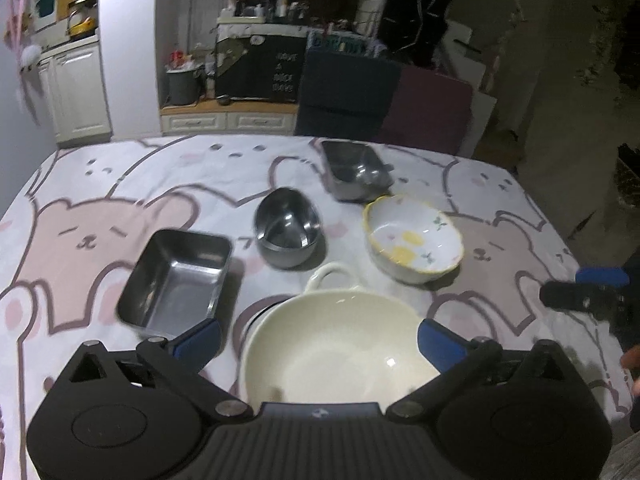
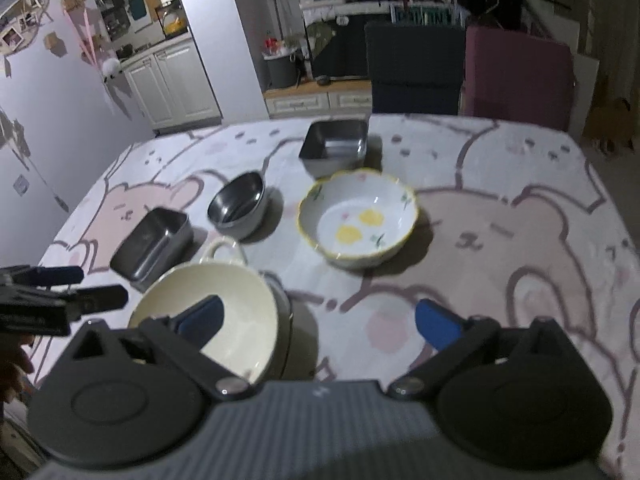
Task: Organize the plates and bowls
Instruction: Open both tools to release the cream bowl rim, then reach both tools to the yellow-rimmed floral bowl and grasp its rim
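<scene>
1. Both jaws spread wide, the left hand-held gripper [image 1: 319, 336] hangs above a cream two-handled bowl [image 1: 340, 350] at the near edge of the desk [image 1: 100, 184], the bowl lying between its blue pads without contact
2. The right hand-held gripper [image 2: 319, 322] is likewise fully spread and grips nothing; the cream bowl sits behind its left finger and bare bear-print cloth lies under the rest
3. A rectangular steel tray [image 1: 176, 284] rests just left of the cream bowl, with a round steel bowl [image 1: 287, 227] beyond it
4. A white bowl with a yellow rim and flower print [image 2: 357, 218] stands near the desk's middle, and a second, square steel tray [image 2: 335, 148] sits behind it toward the far edge
5. Two chairs, one dark blue [image 2: 414, 68] and one maroon [image 2: 518, 76], stand at the far side
</scene>
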`<state>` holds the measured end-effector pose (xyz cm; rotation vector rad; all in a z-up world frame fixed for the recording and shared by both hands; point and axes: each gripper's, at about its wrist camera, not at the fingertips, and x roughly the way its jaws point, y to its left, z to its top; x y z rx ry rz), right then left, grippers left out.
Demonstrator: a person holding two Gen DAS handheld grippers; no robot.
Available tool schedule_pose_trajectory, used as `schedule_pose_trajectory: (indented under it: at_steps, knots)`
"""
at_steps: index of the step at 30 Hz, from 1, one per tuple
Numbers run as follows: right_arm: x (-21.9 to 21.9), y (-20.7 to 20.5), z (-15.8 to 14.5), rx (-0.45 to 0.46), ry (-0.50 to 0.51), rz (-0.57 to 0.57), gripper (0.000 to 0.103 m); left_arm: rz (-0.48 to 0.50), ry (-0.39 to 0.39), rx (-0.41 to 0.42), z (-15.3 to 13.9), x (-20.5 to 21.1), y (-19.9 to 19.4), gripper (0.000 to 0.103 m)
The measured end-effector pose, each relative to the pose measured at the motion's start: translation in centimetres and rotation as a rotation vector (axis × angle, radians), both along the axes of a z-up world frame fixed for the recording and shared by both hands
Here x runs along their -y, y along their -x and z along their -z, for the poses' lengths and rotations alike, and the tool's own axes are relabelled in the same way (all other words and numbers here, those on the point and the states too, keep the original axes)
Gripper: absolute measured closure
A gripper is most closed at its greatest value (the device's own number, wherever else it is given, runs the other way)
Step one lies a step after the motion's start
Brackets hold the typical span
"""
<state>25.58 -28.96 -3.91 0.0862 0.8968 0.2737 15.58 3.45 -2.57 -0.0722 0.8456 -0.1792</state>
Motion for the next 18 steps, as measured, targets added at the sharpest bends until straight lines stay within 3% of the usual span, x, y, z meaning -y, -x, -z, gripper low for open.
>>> schedule_pose_trajectory:
  at_steps: [9,18]
  knots:
    - [4.0,-3.6,-1.6,0.087,0.042,0.062,0.000,0.055,-0.018,0.043,-0.6,4.4,-5.0,0.000]
    - [5.9,-9.3,0.5,0.132,0.030,0.109,0.000,0.054,-0.008,0.041,0.4,7.6,-11.5,0.000]
